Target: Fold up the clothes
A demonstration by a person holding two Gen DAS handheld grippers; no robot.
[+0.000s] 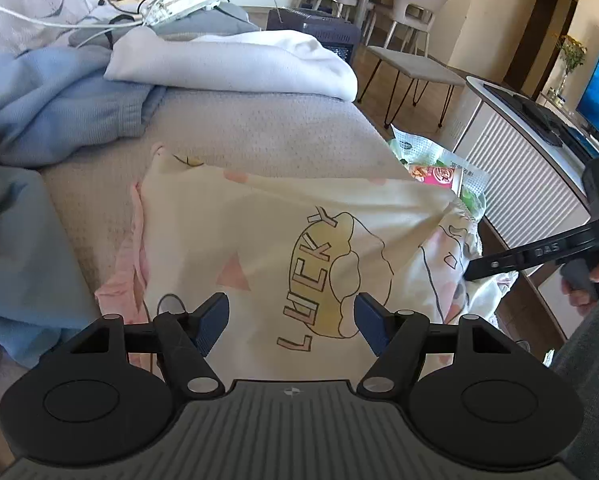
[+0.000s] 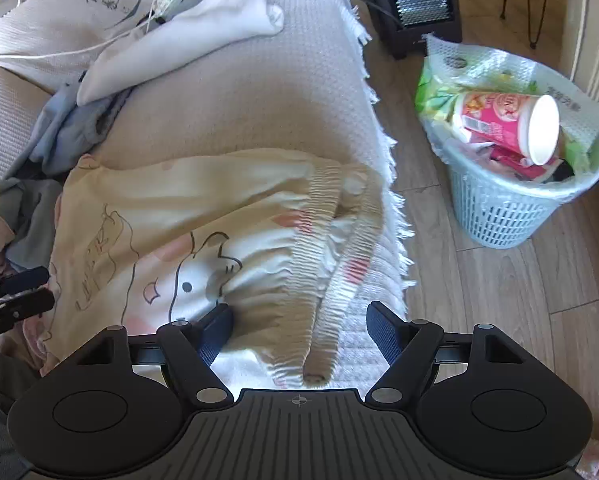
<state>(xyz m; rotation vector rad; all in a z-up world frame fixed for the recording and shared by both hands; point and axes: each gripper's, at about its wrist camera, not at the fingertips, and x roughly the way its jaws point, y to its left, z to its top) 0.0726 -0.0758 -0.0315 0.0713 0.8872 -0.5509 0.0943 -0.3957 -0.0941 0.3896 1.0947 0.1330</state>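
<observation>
Both tilt steeply down over the cream printed garment (image 1: 283,240) on the sofa (image 1: 259,128): left hand-held gripper (image 1: 293,320) released, right hand-held gripper (image 2: 299,330) released above its ribbed hem.

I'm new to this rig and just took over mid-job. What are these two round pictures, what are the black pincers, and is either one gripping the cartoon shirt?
Each picture comes from a camera mounted on a hand-held pincer tool, looking forward along its two fingers. One shows the left gripper, the other the right gripper. Both are open and grip nothing. The cream cartoon shirt lies on the sofa cover, its ribbed hem near the fringed edge. Behind it lie a white garment and blue clothes. A waste basket stands on the floor.
</observation>
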